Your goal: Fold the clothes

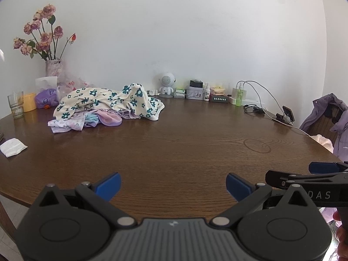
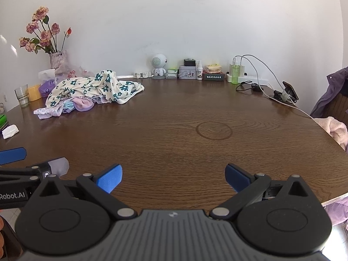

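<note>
Hovering over the near edge of the bench (image 1: 174, 143), the left claw (image 1: 173, 184) has its two blue pads (image 1: 109, 184) spread wide apart, and nothing is between them. The right claw (image 2: 173, 178) is in the same state: its pads (image 2: 109, 178) stand wide apart over bare wood. In the left wrist view the right claw enters from the right side, just beside the left one.

Further out, the bench is dark brown wood with a faint ring mark (image 2: 214, 131) near its middle. The pile of clothes (image 1: 108, 106) lies at the far left part of the bench, well apart from both claws. On top is a cream cloth with dark teal flowers (image 2: 97, 88), and under it are pale purple and light blue pieces (image 2: 71, 106).

Behind the pile stand a vase with dried roses (image 1: 53, 66), a glass (image 1: 16, 105) and a yellow cup (image 1: 29, 101). A folded white tissue (image 1: 12, 147) lies near the left edge. Along the wall there are a small white robot figure (image 1: 166, 84), some little boxes (image 1: 194, 92), a green spray bottle (image 1: 239, 96) and a white power strip with cables (image 2: 245, 78). At the right, a purple jacket (image 1: 328, 117) hangs on a chair.
</note>
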Action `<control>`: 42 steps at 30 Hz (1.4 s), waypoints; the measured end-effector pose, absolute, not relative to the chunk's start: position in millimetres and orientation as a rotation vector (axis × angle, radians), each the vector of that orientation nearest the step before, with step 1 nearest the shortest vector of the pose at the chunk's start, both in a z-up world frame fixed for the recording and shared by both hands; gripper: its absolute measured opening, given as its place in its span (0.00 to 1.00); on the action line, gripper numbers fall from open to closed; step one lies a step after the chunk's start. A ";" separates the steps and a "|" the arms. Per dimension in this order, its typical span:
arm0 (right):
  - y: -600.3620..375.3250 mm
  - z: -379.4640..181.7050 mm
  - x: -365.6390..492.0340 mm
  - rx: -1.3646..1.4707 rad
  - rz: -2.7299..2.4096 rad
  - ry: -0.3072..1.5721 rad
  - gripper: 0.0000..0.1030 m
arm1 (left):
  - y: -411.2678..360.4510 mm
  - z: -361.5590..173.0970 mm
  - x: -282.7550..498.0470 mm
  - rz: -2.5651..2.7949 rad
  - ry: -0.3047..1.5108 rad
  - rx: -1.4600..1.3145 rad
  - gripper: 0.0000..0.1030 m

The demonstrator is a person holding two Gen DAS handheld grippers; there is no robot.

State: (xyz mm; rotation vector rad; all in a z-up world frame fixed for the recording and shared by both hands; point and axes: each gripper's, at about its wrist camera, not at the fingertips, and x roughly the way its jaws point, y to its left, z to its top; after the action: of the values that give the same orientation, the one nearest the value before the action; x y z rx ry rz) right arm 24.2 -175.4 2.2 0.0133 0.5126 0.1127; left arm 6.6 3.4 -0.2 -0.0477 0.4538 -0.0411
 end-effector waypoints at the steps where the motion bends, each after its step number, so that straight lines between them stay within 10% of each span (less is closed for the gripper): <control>1: -175.2 2.4 24.4 0.013 0.113 0.513 1.00 | 3.5 -0.4 6.9 -0.041 0.454 -0.048 1.00; 42: -169.7 3.3 23.7 0.004 0.109 0.513 1.00 | 2.9 -0.4 5.2 -0.039 0.454 -0.042 1.00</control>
State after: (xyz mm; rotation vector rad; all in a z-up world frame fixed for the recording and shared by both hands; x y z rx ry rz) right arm 23.7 -169.7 3.3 0.0044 0.5128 0.1094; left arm 5.2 2.9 -0.4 -0.0423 0.4538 -0.0394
